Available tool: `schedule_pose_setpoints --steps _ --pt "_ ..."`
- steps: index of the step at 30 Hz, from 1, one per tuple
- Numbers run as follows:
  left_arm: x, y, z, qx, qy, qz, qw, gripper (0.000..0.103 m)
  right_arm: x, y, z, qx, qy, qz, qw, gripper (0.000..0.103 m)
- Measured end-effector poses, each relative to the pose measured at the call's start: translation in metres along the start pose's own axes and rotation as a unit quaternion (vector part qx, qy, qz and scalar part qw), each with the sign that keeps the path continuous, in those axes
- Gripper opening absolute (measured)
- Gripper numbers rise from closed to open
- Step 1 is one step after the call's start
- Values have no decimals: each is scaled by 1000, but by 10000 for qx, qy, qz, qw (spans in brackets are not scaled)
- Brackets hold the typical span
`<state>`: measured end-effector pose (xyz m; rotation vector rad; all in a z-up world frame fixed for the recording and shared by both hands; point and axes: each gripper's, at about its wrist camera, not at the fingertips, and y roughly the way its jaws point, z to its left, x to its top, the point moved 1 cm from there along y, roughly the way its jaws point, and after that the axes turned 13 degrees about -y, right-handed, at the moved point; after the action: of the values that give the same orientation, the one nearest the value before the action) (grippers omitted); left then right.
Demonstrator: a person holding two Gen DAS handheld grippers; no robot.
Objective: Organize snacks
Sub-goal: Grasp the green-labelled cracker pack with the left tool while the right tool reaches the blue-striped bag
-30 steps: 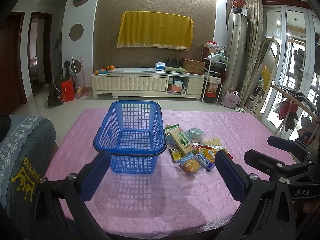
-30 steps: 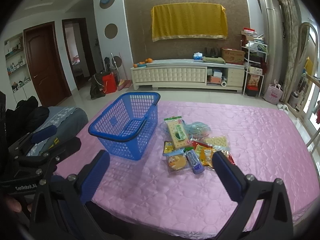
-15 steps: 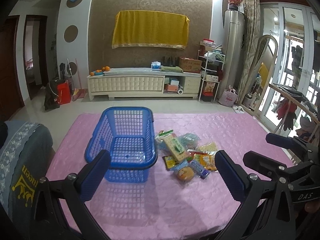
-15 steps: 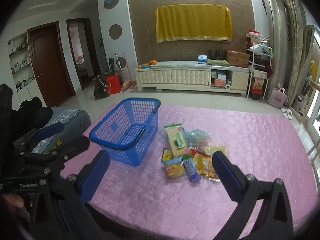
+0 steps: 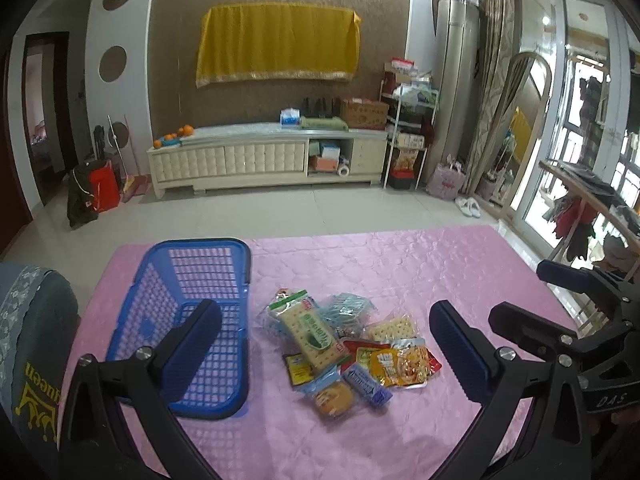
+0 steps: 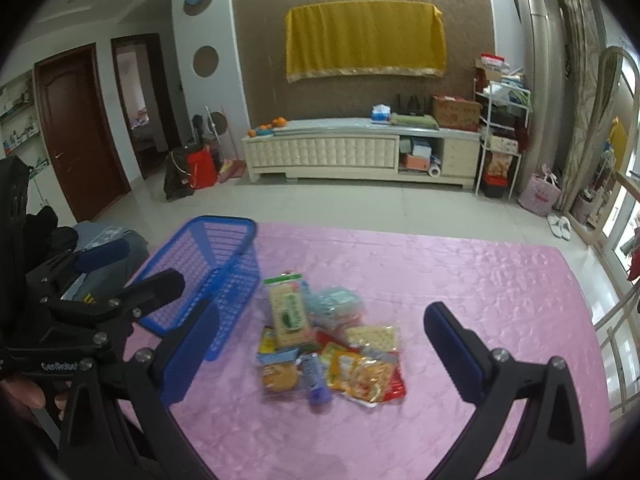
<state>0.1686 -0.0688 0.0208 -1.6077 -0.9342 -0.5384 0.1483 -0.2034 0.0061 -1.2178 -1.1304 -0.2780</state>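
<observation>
Holding both grippers off the pink tablecloth [image 5: 420,264], we hadn't touched anything yet. Blue basket [image 5: 188,312] sat empty left of the snack pile [image 5: 344,352], close enough for short transfers. Left gripper [image 5: 326,344] and right gripper [image 6: 320,344] both framed the pile, jaws wide apart and empty, probably so either could pick first.
</observation>
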Motion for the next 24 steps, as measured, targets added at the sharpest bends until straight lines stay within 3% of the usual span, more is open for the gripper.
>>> schedule_pose_setpoints --steps 7,13,24 --pt "11 61 -21 272 -51 394 9988 103 -2 45 -48 -126 309 360 9988 103" --pt "-1 127 -26 546 -159 968 9937 103 -12 92 -77 -171 542 799 9952 103" --pt "-44 214 -9 1334 -284 1872 9728 103 -47 177 -83 198 590 1631 9846 103"
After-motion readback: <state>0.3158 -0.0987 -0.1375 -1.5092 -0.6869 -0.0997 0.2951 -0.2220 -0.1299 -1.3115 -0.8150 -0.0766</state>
